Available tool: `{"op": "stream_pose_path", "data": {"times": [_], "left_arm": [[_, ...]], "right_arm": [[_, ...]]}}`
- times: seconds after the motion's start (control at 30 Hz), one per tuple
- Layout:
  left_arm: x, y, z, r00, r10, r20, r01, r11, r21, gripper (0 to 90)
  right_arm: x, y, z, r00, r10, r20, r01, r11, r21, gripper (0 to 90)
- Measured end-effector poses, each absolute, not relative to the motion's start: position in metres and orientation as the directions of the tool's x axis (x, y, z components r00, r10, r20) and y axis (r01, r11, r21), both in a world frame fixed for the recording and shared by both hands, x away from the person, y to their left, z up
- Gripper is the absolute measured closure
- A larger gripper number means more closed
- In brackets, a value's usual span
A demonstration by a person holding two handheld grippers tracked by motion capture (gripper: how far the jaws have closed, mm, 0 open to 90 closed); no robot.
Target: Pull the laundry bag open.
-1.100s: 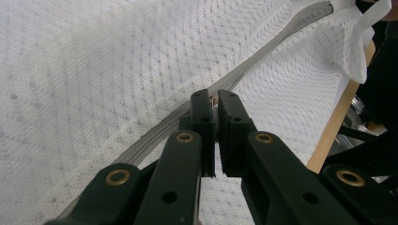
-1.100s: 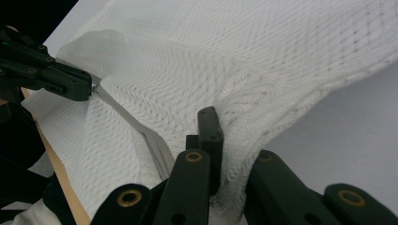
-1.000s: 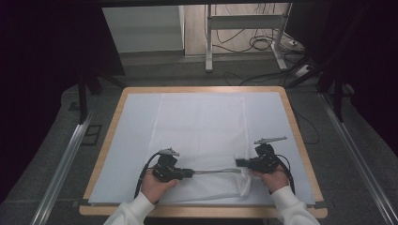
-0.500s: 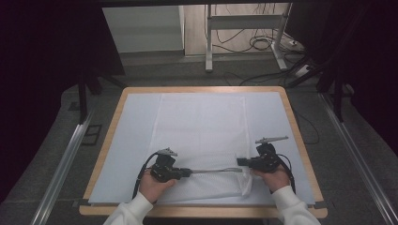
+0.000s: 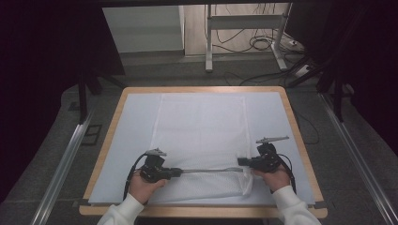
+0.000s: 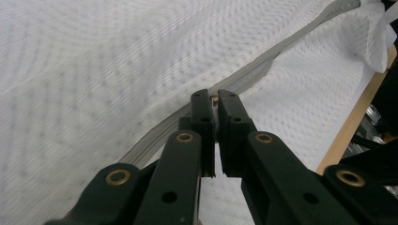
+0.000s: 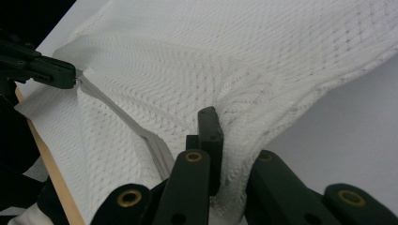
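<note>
Left claw (image 5: 176, 172) pinches the zipper pull (image 6: 214, 99) of the white mesh bag (image 5: 202, 131) near my edge of the bench (image 5: 117, 117); since a second ago I've drawn it a little leftward, so the zipper (image 5: 209, 170) is being worked along. Right claw (image 5: 241, 161) clamps the bag's corner, anchoring it. Zipper runs left-right; bag's length stretches away from me.

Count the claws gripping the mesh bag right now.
2. The left claw is shut on the zipper pull at the near left of the mesh bag; the right claw is shut on the bag's near right end by the zipper.
</note>
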State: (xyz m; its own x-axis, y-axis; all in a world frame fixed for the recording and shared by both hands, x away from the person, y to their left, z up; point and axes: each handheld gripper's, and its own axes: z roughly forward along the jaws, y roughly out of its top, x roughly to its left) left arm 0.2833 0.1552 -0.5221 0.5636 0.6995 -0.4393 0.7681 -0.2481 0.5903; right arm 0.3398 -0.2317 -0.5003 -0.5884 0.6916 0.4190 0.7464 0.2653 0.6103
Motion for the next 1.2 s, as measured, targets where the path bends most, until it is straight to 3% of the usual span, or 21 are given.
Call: {"op": "stream_pose_path", "data": {"times": [1.2], "left_arm": [[0.271,0.198,-0.524,0.514,0.725,-0.459,0.793,-0.198,0.576,86.9]], "right_arm": [[0.340,-0.230,-0.501,-0.590,0.690,0.419,0.747,0.269,0.608,88.3]]}}
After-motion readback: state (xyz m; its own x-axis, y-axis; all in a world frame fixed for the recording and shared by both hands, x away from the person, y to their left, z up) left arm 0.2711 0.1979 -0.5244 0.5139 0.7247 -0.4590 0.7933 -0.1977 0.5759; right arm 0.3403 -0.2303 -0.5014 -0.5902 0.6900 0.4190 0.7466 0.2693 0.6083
